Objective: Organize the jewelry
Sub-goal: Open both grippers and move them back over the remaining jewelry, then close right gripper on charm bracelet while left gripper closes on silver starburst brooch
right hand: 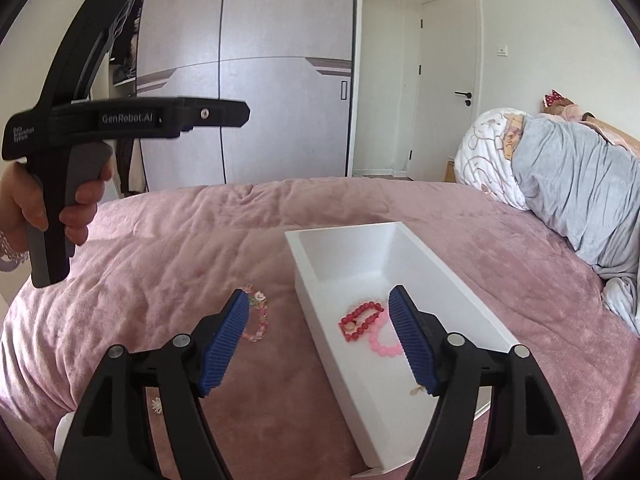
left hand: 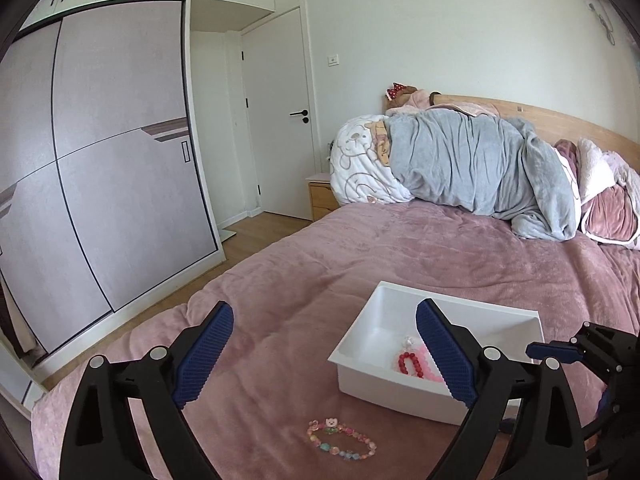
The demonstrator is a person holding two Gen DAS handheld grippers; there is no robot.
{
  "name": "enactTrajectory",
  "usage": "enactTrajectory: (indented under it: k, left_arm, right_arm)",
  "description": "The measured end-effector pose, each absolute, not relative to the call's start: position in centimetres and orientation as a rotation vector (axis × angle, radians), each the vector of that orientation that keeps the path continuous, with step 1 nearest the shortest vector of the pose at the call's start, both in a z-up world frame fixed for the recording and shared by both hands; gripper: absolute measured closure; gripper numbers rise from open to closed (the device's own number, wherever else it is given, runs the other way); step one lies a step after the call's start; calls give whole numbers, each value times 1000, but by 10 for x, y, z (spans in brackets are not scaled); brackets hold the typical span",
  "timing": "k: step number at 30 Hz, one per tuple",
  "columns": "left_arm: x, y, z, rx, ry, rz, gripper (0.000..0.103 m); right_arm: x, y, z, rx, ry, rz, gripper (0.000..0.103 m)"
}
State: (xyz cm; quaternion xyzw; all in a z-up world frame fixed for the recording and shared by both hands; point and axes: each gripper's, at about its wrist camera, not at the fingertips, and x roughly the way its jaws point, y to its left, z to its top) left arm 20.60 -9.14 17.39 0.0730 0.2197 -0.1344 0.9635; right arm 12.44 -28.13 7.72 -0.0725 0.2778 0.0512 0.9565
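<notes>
The left gripper (left hand: 324,350) is held above the pink bedspread (left hand: 304,280) with its jaws spread wide and nothing between them. The right gripper (right hand: 316,338) is also held clear of the bed, jaws apart and empty.

A white tray (right hand: 352,248) rests on the bedspread. Inside it, at the near end, lie a red bead bracelet (right hand: 360,320) and a pale pink bead bracelet (right hand: 384,344), touching each other. In the right wrist view, both sit just beside the right gripper's right finger, partly behind its blue pad.

A multicoloured bead bracelet (left hand: 342,440) lies flat on the bedspread, outside the tray and near its left wall. In the left wrist view it lies below and between the open fingers of the left gripper, not touched by either. In the right wrist view it is partly hidden behind the left finger.

A hand (right hand: 48,204) grips the left gripper's handle.
</notes>
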Motion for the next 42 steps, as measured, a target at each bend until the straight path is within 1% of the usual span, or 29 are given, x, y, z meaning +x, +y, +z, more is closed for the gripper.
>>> enactTrajectory:
  k: [4, 8, 13, 17, 23, 27, 31, 36, 40, 41, 42]
  left_arm:
    - [191, -62, 163, 136, 460, -232, 8]
    - [182, -31, 142, 104, 504, -198, 8]
    - [171, 5, 110, 62, 563, -165, 8]
    - [160, 28, 78, 8, 605, -175, 8]
    - [145, 42, 20, 26, 701, -174, 8]
    - [130, 40, -13, 50, 740, -222, 8]
    - [109, 27, -33, 69, 760, -321, 8]
    - [83, -2, -45, 98, 746, -466, 8]
    - [76, -28, -54, 133, 752, -535, 8]
    - [75, -35, -56, 149, 749, -543, 9]
    - [75, -42, -59, 172, 748, -546, 15]
  right_arm:
    - [123, -255, 64, -120, 601, 208, 31]
    - [126, -235, 45, -58, 658, 315, 31]
    - [133, -212, 13, -104, 723, 335, 31]
    - [143, -204, -8, -159, 745, 310, 31]
    - [166, -202, -35, -185, 786, 289, 32]
    - [182, -202, -57, -203, 814, 261, 33]
    - [203, -210, -73, -197, 840, 217, 33]
    - [230, -221, -85, -151, 868, 177, 33]
    - [249, -220, -89, -132, 879, 168, 35]
    - [254, -220, -92, -122, 891, 166, 36]
    - [257, -220, -94, -111, 899, 164, 37]
